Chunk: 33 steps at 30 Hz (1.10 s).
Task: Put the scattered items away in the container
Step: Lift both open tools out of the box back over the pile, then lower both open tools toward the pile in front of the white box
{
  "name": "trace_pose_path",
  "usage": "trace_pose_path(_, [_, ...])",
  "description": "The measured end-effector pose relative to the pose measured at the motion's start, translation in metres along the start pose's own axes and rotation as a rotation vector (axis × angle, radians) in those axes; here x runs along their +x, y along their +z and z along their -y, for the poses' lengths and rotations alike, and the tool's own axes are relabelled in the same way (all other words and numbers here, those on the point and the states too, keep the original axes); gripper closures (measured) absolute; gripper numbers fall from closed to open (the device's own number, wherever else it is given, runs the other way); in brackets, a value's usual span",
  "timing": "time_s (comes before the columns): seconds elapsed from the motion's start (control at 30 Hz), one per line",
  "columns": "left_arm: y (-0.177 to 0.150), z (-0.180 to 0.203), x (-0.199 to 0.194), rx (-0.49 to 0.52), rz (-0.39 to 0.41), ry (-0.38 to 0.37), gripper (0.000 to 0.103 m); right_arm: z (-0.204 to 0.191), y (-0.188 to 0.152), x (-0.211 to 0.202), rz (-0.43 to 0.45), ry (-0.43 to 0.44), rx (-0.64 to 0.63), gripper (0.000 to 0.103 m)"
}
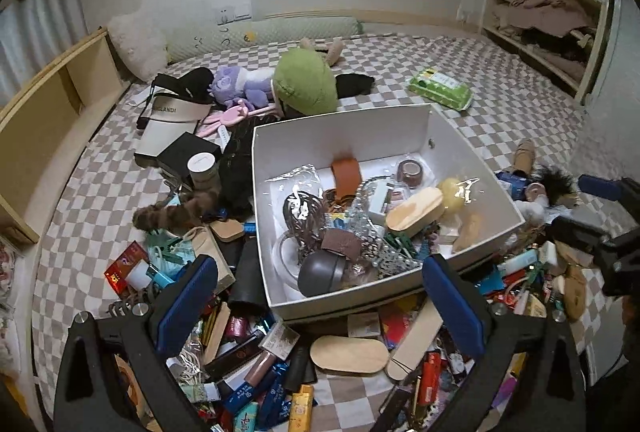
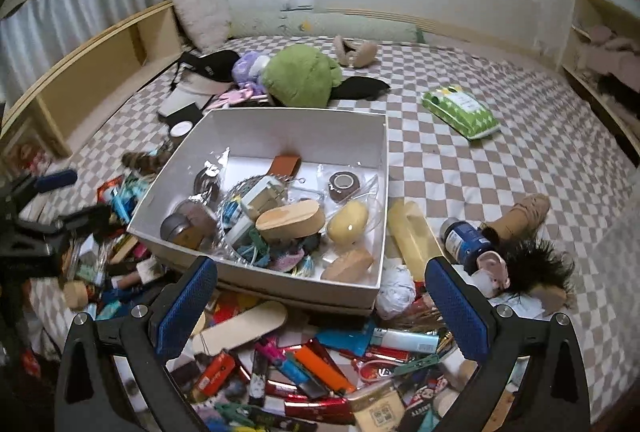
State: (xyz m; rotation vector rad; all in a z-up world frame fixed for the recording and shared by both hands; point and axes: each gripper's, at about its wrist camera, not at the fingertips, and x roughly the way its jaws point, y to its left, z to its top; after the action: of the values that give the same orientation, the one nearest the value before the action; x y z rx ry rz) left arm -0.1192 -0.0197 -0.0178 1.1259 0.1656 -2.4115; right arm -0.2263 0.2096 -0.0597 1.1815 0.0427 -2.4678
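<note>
A white open box stands on the checkered bed. Inside lie a wooden oval case, a yellow egg shape, a tape roll and several small bits. My left gripper hangs open over the box's near wall, nothing between its blue pads. My right gripper is open too, over the box's near edge and the litter in front of it. Below lie a wooden oval lid, a flat wooden stick and several lighters and packets.
A green plush, a purple toy and a cap sit behind the box. A green tissue pack lies far right. A black-haired doll, a yellow roll and a white wad lie right of the box. Shelves line both sides.
</note>
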Motion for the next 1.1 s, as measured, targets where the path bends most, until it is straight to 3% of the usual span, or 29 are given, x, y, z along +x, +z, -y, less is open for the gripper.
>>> trace_pose_path(0.43, [-0.030, -0.013, -0.010, 0.023, -0.033, -0.037, 0.000, 0.000, -0.041, 0.004, -0.103, 0.026, -0.075, 0.000])
trace_pose_path(1.1, [-0.092, -0.008, 0.023, 0.149, -0.233, -0.043, 0.000, -0.015, -0.095, 0.027, -0.277, 0.077, -0.170, 0.000])
